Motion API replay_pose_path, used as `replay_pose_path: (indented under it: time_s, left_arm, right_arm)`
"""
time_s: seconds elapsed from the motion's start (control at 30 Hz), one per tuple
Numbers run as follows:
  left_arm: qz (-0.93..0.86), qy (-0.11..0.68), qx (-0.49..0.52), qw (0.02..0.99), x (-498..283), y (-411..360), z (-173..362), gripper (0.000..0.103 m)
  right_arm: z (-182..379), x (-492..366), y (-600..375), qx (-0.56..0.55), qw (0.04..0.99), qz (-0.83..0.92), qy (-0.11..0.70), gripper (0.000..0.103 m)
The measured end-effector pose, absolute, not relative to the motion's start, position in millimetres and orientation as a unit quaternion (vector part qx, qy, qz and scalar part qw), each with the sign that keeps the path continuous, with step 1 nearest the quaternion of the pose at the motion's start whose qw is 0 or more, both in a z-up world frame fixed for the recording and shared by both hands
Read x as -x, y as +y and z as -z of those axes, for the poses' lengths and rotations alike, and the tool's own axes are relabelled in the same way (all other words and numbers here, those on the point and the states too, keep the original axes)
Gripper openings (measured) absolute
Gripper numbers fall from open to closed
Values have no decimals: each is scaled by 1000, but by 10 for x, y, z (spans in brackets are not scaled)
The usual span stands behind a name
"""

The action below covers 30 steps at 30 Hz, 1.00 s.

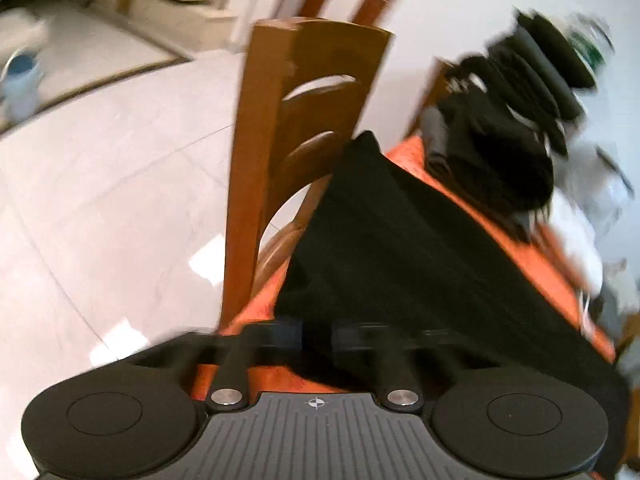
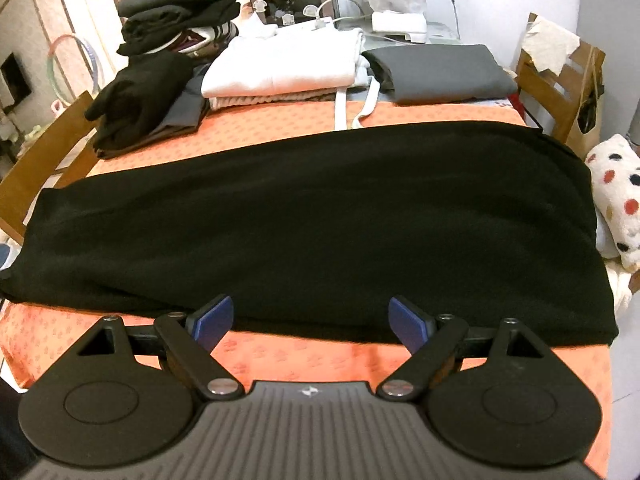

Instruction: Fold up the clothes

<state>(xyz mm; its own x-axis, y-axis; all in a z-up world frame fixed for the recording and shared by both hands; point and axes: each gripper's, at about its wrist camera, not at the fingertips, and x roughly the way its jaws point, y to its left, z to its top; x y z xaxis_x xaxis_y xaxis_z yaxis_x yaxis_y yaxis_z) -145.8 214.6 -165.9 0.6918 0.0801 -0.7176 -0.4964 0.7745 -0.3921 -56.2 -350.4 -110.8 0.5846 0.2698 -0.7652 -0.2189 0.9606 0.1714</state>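
Fold clothes, black garment stage. The wide black knit garment [image 2: 312, 216] lies flat across the orange patterned tablecloth [image 2: 304, 354], running left to right and filling most of the near half of the table. Folded piles sit at the far edge: a white folded garment [image 2: 280, 66] and a grey folded garment [image 2: 444, 70].

My left gripper [image 1: 316, 334] is at the garment's left end beside the brown wooden chair back [image 1: 296, 128]; its jaws are nearly closed, apparently on the cloth edge, though blur hides the contact. My right gripper [image 2: 312, 322] hovers at the near hem, blue pads [image 2: 212, 320] spread wide, holding nothing.

Judgement: grasping for a fold. Next, I should close the right jaws on the hem.
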Motion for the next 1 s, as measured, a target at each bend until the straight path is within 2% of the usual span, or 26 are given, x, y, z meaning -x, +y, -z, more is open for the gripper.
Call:
replay_pose_path:
  time_s: [0.13,0.3,0.37,0.43,0.5,0.7,1.0]
  left_arm:
    - [-146,341,236,898,1401,2196,1454,11]
    - [-127,378,207,893,1383,2203,1577,13]
    - [-119,376,190,899,1402,2154,1573,20]
    - [-123,358,173,909,1454,2124,1510,34]
    - [-125,336,157,920,1522,2095,1415,40]
    - [-88,296,88,947,1423,1769,1163,44]
    - [33,336,32,941,1106,1070,1304,45]
  right_arm:
    - [1073,670,-3388,-28,893,-126,431,89]
    - [1106,759,-3340,-17,896,-113,430,89]
    - [1140,779,-3345,-14,896,-104,431,89]
    - [1172,790,-3367,-15,898,-94,431,89]
    - [1206,782,-3415,-16,899,-81,430,89]
    - [1323,642,-3585,-5,899,-65,432,88]
    - [1295,367,-3837,20,904,-65,423,88]
